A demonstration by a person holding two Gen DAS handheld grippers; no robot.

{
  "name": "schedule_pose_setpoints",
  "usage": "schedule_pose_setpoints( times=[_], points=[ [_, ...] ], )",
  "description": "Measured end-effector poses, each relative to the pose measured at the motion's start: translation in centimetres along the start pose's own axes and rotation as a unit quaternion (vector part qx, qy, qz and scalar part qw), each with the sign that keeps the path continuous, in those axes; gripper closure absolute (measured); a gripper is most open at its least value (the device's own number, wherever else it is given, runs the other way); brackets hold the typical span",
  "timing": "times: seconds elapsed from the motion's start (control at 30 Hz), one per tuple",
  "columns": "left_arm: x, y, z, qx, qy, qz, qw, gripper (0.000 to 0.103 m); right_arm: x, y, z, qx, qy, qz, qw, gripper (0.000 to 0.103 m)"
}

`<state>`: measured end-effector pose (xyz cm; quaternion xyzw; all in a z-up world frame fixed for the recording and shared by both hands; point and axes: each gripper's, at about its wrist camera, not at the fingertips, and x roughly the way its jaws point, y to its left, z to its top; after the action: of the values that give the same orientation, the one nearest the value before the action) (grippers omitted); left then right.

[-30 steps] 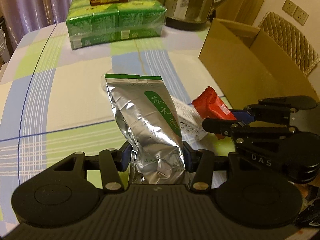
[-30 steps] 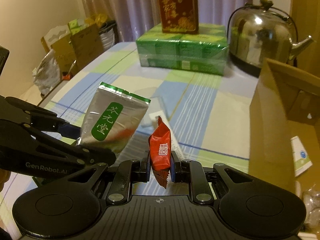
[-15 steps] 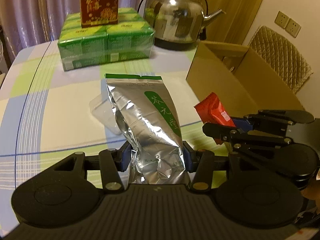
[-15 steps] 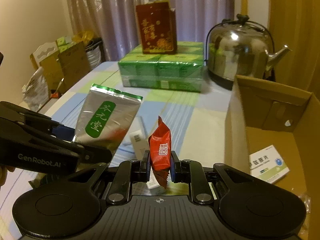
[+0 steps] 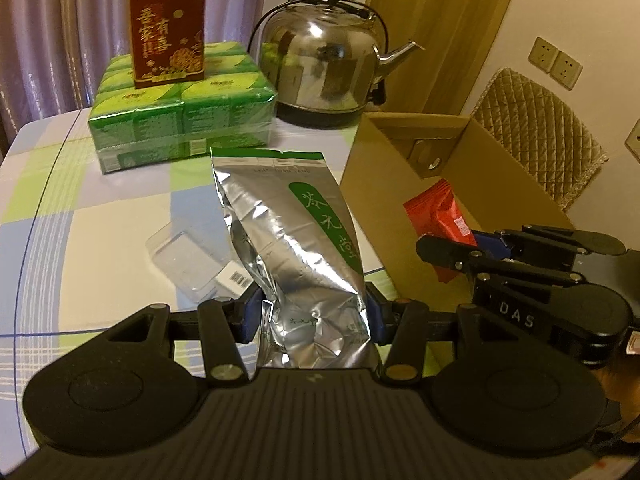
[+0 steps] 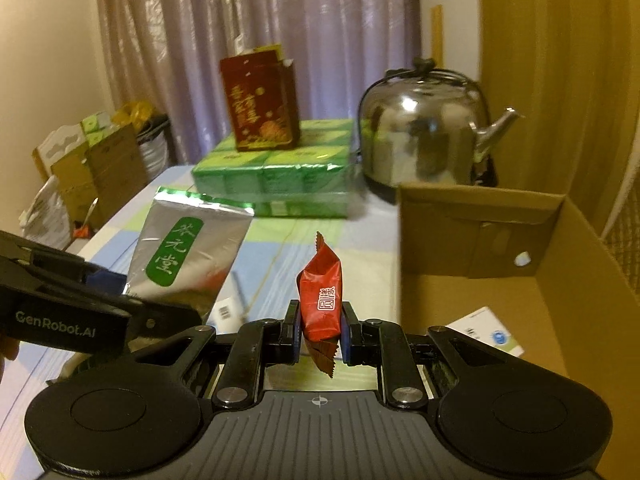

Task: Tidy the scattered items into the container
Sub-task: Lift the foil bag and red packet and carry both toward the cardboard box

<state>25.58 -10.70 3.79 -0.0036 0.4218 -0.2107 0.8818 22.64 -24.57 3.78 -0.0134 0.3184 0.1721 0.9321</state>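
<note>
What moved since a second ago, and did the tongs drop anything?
Nothing was dropped. Both tongs lifted and carried their packets toward the cardboard box: the right tongs now hold the red snack packet beside the box's near wall, and the left tongs keep the silver tea bag. The kettle, green packs and clear plastic tray stayed put on the table.

Left gripper body: white "GenRobot.AI". Right gripper body: "DAS". Silver foil pouch: green label, white Chinese characters, not clearly readable. Red snack packet: white Chinese mark, illegible. Red carton on green packs: gold characters "吾家有喜". White box on table: barcode, digits unreadable. White box in cardboard: print too small.
</note>
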Motion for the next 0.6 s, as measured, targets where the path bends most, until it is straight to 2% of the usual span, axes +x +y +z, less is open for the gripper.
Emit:
schedule_pose_setpoints(
  times=[0.6],
  points=[
    [0.8,-3.6,1.6,0.004,-0.017,-0.036,0.9992,0.058,-2.7,-3.6,0.7,0.031,-0.037,-0.048,0.998,0.088]
  ],
)
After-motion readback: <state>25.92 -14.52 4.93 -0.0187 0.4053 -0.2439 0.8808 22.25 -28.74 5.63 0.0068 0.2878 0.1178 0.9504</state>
